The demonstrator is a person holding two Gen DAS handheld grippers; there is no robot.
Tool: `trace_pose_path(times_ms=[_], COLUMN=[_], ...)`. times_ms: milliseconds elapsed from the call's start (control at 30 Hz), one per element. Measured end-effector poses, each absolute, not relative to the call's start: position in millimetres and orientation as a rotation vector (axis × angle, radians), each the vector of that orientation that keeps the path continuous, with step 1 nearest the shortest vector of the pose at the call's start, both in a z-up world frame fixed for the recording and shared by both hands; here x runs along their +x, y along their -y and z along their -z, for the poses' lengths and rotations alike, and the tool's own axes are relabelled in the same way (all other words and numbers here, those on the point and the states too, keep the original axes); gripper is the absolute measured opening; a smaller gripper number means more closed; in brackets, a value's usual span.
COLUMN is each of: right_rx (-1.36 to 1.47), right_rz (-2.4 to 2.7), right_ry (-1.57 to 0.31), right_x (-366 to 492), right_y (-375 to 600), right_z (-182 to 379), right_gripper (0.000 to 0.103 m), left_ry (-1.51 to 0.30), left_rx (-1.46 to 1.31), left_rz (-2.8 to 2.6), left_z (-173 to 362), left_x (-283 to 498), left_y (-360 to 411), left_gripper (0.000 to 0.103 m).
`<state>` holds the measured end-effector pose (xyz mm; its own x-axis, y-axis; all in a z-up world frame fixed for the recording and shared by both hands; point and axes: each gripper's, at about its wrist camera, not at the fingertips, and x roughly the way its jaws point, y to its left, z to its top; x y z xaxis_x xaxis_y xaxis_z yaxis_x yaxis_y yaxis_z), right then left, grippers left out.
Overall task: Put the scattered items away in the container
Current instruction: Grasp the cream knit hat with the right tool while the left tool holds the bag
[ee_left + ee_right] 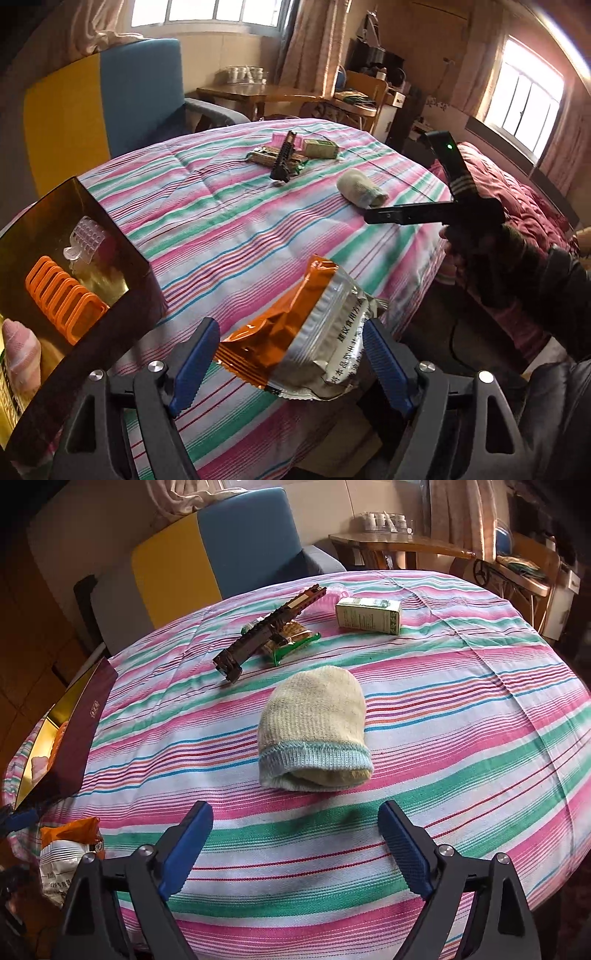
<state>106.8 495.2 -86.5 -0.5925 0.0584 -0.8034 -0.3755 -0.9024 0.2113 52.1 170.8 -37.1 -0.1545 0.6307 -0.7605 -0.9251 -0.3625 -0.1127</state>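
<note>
My left gripper was clamped on a crinkled orange-and-silver foil snack packet, blue pads pressing both of its sides, held above the near edge of the table with the pink, green and white striped cloth. Just left of it, at the table's left edge, sat the open dark-maroon cardboard box with a gold lining; inside I saw an orange plastic ribbed rack, a clear plastic bumpy piece and a pink striped soft roll.

My right gripper had its jaws apart with nothing between them, hovering low over the near part of the cloth, pointed at a cream knitted sock roll with a pale blue cuff lying near the table's middle. In the left view that gripper showed at the right edge of the table, just beside the sock roll.

Toward the far edge lay a dark brown toy-brick gun resting across a green-edged biscuit wrapper, touching it. A green-and-white small carton lay near them to the right, apart. Behind the table stood a blue-and-yellow armchair.
</note>
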Motion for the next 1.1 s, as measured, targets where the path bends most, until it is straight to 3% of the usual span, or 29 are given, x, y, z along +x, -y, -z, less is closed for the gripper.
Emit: trace_pose_path(times_ms=[233,433,533,833,1100], right_rx=[-1.278,-1.277,-1.276,-1.235,-1.137], right_rz=[-2.541,-2.541,-2.542,-2.563,-2.528], right_ry=[-0.498,-0.505,-0.512,-0.492,-0.555], right_x=[102.9,101.9,101.1,104.2,106.0], right_y=[-490.5,-490.7,-490.6,-488.0,-505.9], right_z=[89.4,90.6,91.0,91.6,72.5], right_gripper=[0.098,0.1,0.102,0.103,0.102], left_ry=[-0.743,-0.846,-0.801,-0.561,-0.349], left_rx=[-0.776,-0.784,-0.831,-0.977,-1.073], left_rz=[-1.585,-1.498,-1.482,-1.655,-1.872], left_z=[38.1,51.3,56.1,65.8,68.0], left_x=[65.9,55.8,48.0,30.8,18.4], left_y=[-200.7,-212.6,-215.1,-213.3,-209.9], left_gripper=[0.081,0.081,0.081,0.067,0.067])
